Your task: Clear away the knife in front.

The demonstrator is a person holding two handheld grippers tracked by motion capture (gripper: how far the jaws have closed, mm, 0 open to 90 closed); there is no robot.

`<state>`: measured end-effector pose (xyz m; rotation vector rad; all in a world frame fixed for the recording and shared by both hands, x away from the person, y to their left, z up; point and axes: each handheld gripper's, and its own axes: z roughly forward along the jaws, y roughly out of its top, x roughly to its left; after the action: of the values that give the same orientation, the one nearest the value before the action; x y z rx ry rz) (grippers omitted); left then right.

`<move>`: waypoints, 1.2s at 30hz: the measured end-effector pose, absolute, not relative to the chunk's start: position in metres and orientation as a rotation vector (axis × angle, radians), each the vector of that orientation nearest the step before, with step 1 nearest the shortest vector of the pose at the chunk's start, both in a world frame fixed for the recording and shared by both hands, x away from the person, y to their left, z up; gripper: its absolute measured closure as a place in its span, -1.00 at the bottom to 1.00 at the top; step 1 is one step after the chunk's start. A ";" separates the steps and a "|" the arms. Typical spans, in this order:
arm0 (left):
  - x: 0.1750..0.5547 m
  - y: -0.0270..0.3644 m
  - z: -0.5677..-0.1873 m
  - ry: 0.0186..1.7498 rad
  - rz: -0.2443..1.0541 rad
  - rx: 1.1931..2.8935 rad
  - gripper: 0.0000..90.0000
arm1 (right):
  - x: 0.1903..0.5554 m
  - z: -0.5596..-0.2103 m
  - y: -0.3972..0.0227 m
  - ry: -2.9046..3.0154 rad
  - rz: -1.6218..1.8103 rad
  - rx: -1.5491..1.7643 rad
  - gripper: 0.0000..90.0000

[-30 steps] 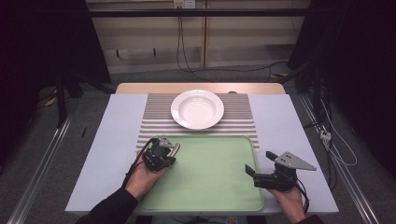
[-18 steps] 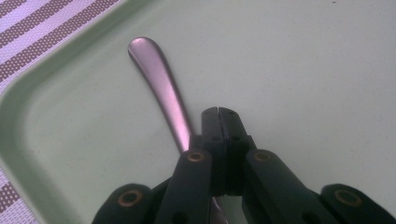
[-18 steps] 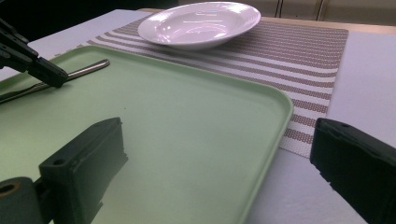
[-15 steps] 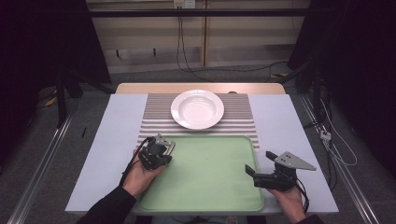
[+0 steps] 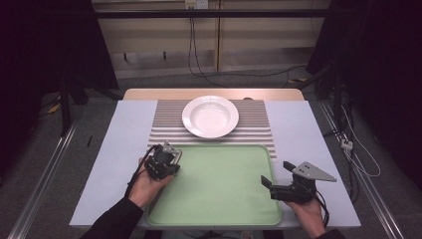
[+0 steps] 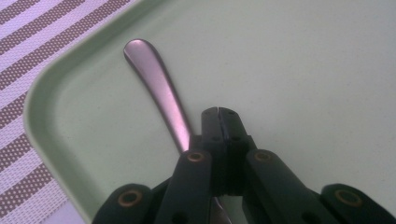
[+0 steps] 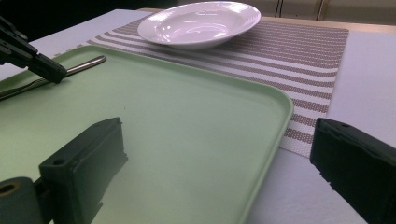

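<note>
Spoon handle [image 6: 159, 88] lies on the green tray [image 5: 224, 209] beside the clenched, empty left claw [image 6: 218, 112]; right claw [image 5: 271, 180] gapes released over the tray's edge

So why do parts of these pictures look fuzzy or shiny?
Left gripper view: the black jaws are close and soft-edged, and the metal handle carries a bright sheen. Right gripper view: the white plate shows glare patches. High view: the table is lit, the room around it dark.
</note>
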<state>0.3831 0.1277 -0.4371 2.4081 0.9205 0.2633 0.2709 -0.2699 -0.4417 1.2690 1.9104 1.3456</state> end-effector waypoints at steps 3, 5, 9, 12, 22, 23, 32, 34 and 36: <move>0.384 0.129 -0.437 0.925 0.263 2.409 1.00 | 0.271 -0.442 -0.270 1.912 1.345 1.268 -0.93; 0.385 0.130 -0.437 0.924 0.254 2.412 1.00 | 0.271 -0.442 -0.270 1.912 1.345 1.268 -0.93; 0.386 0.132 -0.437 0.947 0.260 2.395 1.00 | 0.271 -0.442 -0.270 1.911 1.345 1.270 -0.93; 0.389 0.134 -0.438 0.991 0.262 2.369 1.00 | 0.271 -0.442 -0.270 1.911 1.345 1.269 -0.93; 0.393 0.142 -0.438 1.032 0.260 2.355 1.00 | 0.271 -0.442 -0.270 1.911 1.344 1.271 -0.93; 0.393 0.142 -0.438 1.034 0.263 2.356 1.00 | 0.271 -0.442 -0.270 1.912 1.343 1.271 -0.93; 0.394 0.147 -0.438 1.085 0.269 2.324 1.00 | 0.271 -0.442 -0.270 1.914 1.344 1.270 -0.93; 0.395 0.148 -0.438 1.082 0.262 2.328 1.00 | 0.271 -0.442 -0.270 1.915 1.343 1.270 -0.93; 0.394 0.149 -0.438 1.086 0.257 2.325 1.00 | 0.271 -0.442 -0.270 1.915 1.343 1.270 -0.93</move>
<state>0.3944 0.1486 -0.4381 2.3254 1.0858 0.2571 0.2713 -0.2695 -0.4419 1.2698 1.9153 1.3428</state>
